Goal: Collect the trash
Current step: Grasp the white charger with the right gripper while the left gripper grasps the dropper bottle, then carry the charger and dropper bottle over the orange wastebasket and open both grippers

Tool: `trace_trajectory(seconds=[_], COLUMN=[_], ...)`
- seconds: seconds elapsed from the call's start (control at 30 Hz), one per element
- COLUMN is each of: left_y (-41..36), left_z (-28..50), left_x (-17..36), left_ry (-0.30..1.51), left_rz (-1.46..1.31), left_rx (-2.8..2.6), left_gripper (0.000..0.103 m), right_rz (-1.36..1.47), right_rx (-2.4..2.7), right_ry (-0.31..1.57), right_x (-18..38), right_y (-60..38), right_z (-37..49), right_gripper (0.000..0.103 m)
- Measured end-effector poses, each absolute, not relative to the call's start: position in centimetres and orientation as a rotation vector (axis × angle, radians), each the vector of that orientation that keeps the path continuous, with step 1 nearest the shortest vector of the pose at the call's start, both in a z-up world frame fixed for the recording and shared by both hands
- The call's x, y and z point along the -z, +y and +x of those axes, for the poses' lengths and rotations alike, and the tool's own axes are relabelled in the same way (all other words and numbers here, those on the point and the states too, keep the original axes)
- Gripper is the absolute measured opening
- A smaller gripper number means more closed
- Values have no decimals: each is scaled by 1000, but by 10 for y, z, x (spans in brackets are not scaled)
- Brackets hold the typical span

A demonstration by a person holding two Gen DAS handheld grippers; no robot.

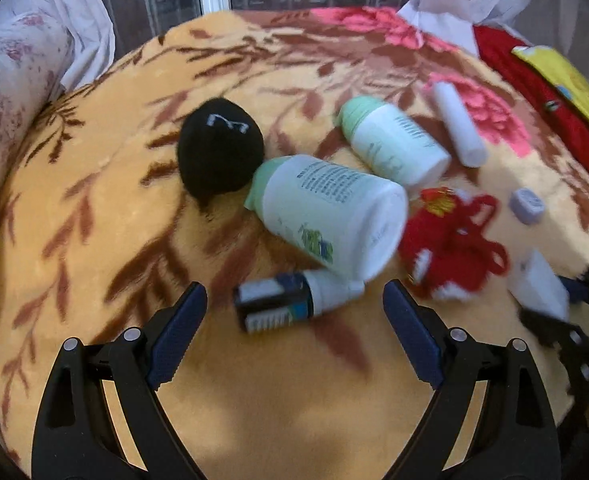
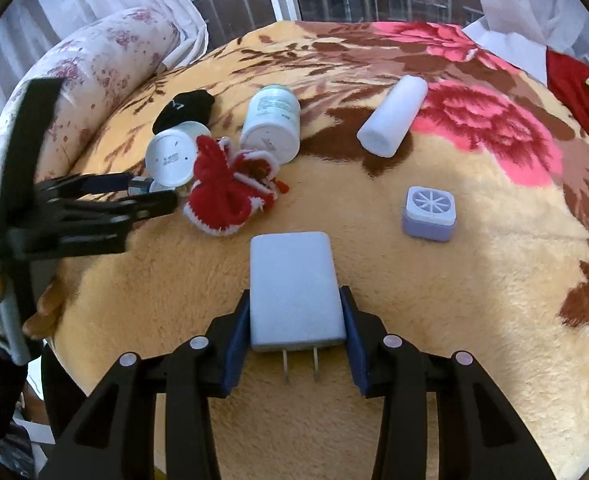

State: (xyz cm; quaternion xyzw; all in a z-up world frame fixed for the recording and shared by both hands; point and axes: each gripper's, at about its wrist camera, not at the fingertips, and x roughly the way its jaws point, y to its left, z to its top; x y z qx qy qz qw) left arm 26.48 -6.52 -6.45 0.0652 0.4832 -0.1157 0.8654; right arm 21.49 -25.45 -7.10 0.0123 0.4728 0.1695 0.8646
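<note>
1. A plush blanket point(image 2: 434, 300) covers the bed, tan with brown leaf sprays and pink flowers; its pile is thick and fuzzy.
2. At far left lies a bolster point(image 2: 94, 64), a cylinder in white cloth with small pink flowers.
3. A black sock point(image 1: 218, 152), rolled into a soft ball with a small white mark, rests on the blanket left of the bottles.
4. The left gripper point(image 1: 294, 312) hovers low over the blanket, its blue ribbed fingers point(image 1: 178, 332) spread wide apart and holding nothing.
5. Between those fingers lies a small vial point(image 1: 282, 304), a smooth cylinder with a dark label and white cap end.
6. Just behind it, a big bottle point(image 1: 330, 212) lies on its side: smooth white plastic, pale green cap, printed label. It touches the sock.
7. A second bottle point(image 1: 394, 140) of the same kind lies beyond it, also on its side.
8. A red knit point(image 2: 222, 192) with white edging, soft and crumpled, sits just beside the bottles.
9. The right gripper point(image 2: 294, 340) is clamped on a charger point(image 2: 294, 288), a smooth, pale, rounded block with two metal prongs pointing back toward the camera.
10. A white tube point(image 2: 392, 116), matte and cylindrical, lies farther back.
11. A lilac box point(image 2: 428, 210), small and squarish with a spoked white top, sits apart to the right.
12. Red cloth point(image 1: 542, 120) with a yellow piece lies at the far right edge.
</note>
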Motion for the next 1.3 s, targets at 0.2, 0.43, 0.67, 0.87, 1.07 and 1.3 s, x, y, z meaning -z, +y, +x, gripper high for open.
trace_trajectory(seconds=[0.2,0.43,0.67,0.87,1.07,1.3], left_y=[-68,-70,-44,-30,-24,-23], left_z=[281,263,234,194,152,105], left_x=[79,75,61,45,25,23], left_ry=[1040,980,913,829,758,752], left_rz=[124,147,28,3,-10,-18], left_rx=[225,239,306,306,295,304], left_gripper=[88,70,70,70,70,70], right_rz=[29,40,40,75,109,93], right_rx=[-373,-369,-346,-320,-348,-357], right_ry=[991,992,990,966,940,879], right_x=[73,73,72,65,53,43], right_y=[-255,-255,-252,-252,-246,-238], right_z=[217,217,216,206,180,126], right_gripper=[42,42,41,40,40,40])
